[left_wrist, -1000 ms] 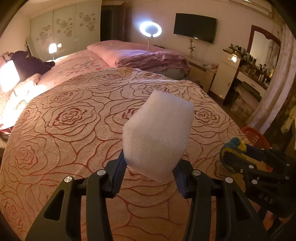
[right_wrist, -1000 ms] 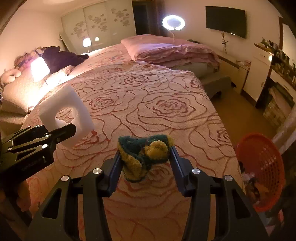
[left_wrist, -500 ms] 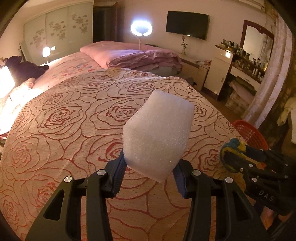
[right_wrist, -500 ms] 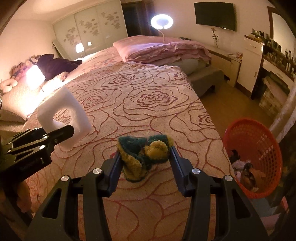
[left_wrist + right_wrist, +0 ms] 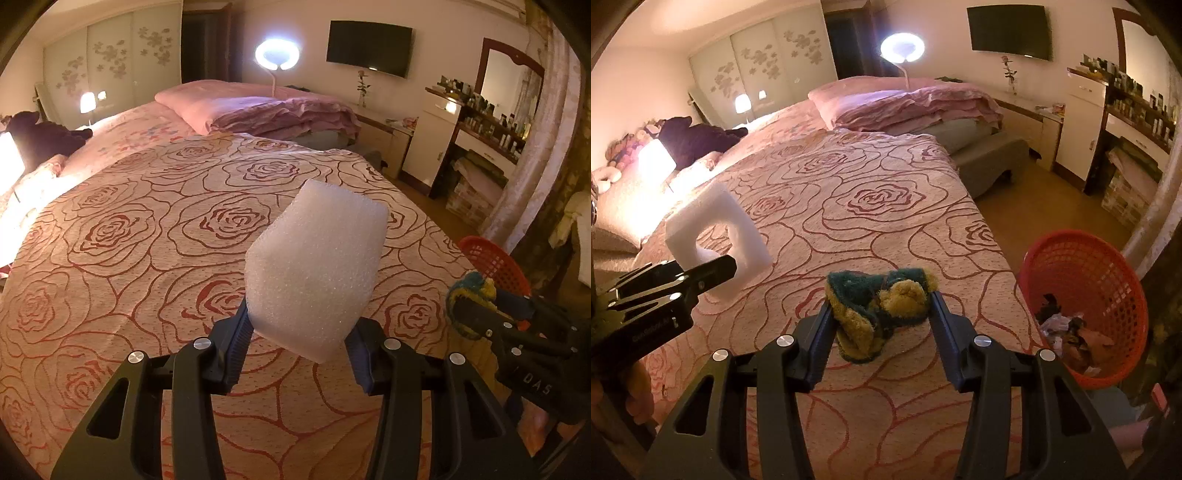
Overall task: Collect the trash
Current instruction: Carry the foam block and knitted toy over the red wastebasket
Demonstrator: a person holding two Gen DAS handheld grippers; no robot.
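Note:
My left gripper (image 5: pixel 299 332) is shut on a white foam block (image 5: pixel 314 269) and holds it above the bed. The block also shows in the right wrist view (image 5: pixel 716 229), where it has a square hole through it. My right gripper (image 5: pixel 881 317) is shut on a crumpled green and yellow scrubbing sponge (image 5: pixel 879 306), held above the bed's right edge. The sponge shows at the right of the left wrist view (image 5: pixel 469 291). A red plastic basket (image 5: pixel 1086 295) with some trash in it stands on the floor to the right of the bed; its rim also shows in the left wrist view (image 5: pixel 495 262).
The bed (image 5: pixel 849 206) has a pink rose-patterned cover, with folded pink bedding (image 5: pixel 912 103) at its far end. A grey bench (image 5: pixel 990 155), white cabinets (image 5: pixel 1082 125) and a dressing table (image 5: pixel 487 140) stand along the right wall. Lit lamps stand at the left.
Both grippers have swung to the right with their loads. The red basket has come further into the right wrist view and looks closer.

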